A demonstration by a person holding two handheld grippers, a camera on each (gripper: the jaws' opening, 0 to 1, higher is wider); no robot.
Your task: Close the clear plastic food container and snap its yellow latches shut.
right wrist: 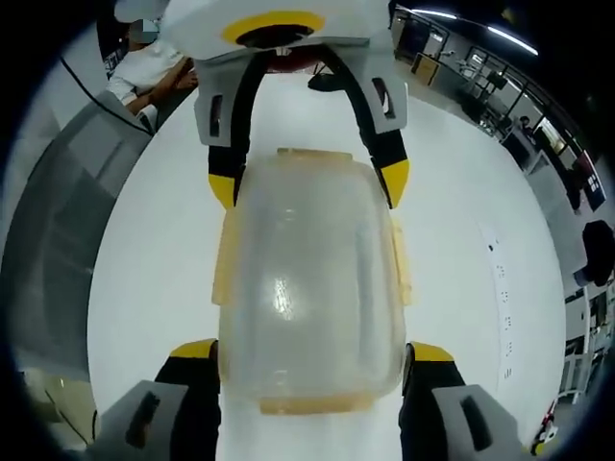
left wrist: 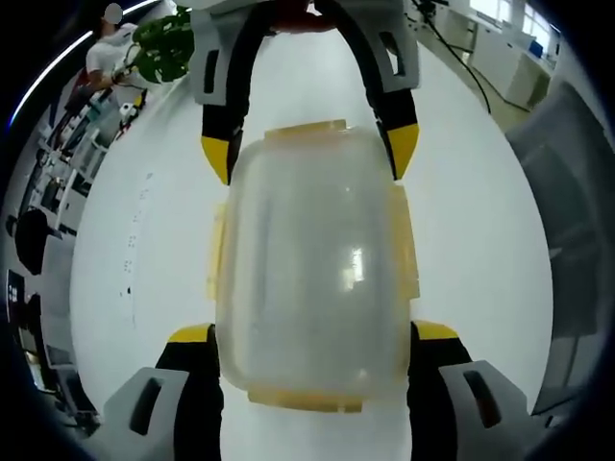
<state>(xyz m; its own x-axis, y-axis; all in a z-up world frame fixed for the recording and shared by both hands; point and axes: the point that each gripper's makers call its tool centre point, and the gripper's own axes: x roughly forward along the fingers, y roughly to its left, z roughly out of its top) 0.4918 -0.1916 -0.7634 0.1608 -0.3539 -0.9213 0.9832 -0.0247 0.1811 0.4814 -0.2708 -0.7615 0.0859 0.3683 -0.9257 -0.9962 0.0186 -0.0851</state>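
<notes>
one container (left wrist: 312,274), four yellow latches (left wrist: 408,252), two grippers (left wrist: 312,336) straddling it.

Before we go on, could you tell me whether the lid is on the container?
Yes, the lid sits on the container.

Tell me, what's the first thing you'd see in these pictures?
A big clear plastic container with yellow latches sits in the middle of a white table. Yellow-tipped jaws stand on both sides of its near end, and the other gripper faces it from the far end. A leafy green plant stands far off.
</notes>
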